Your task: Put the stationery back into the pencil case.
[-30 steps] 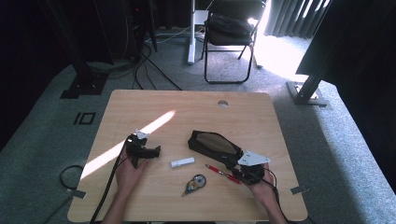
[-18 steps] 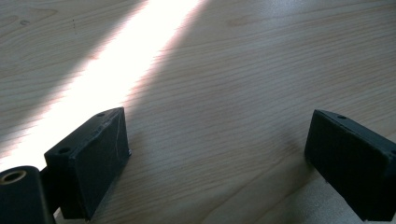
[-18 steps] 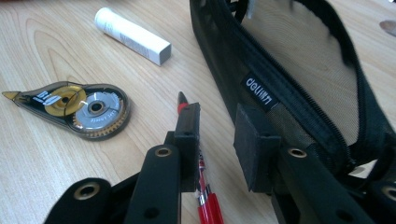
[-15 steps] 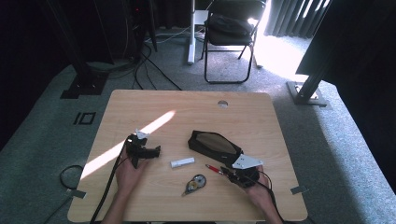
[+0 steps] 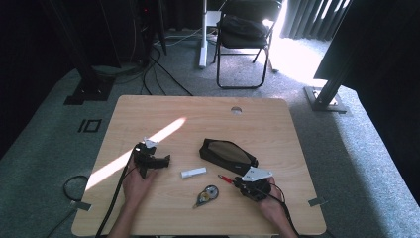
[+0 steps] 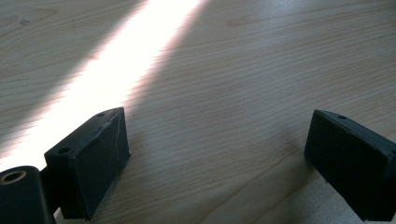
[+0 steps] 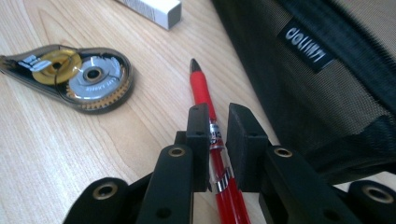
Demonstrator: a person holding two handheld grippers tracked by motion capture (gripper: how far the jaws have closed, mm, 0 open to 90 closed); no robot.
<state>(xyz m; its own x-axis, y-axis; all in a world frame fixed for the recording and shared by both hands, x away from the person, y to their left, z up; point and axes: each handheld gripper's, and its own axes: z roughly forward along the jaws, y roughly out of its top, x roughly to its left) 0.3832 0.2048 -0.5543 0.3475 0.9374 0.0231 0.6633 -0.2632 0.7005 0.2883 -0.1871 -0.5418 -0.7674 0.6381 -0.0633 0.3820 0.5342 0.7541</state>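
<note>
A red pen lies on the wooden table just in front of a black mesh pencil pouch. My right gripper is shut on the pen's barrel near its clip end, and the tip points away toward the table's middle. From above, the right gripper sits at the pouch's near right corner, with the pen sticking out to its left. My left gripper rests at the table's left. Its jaws stand wide apart over bare wood, with nothing between them.
A correction tape roller lies near the front edge, left of the pen, also close by in the right gripper view. A small white stick-shaped box lies between the two grippers. A sunlit stripe crosses the table's left half.
My right gripper has shifted slightly toward the person and left along the pen. The left gripper has stayed put.
</note>
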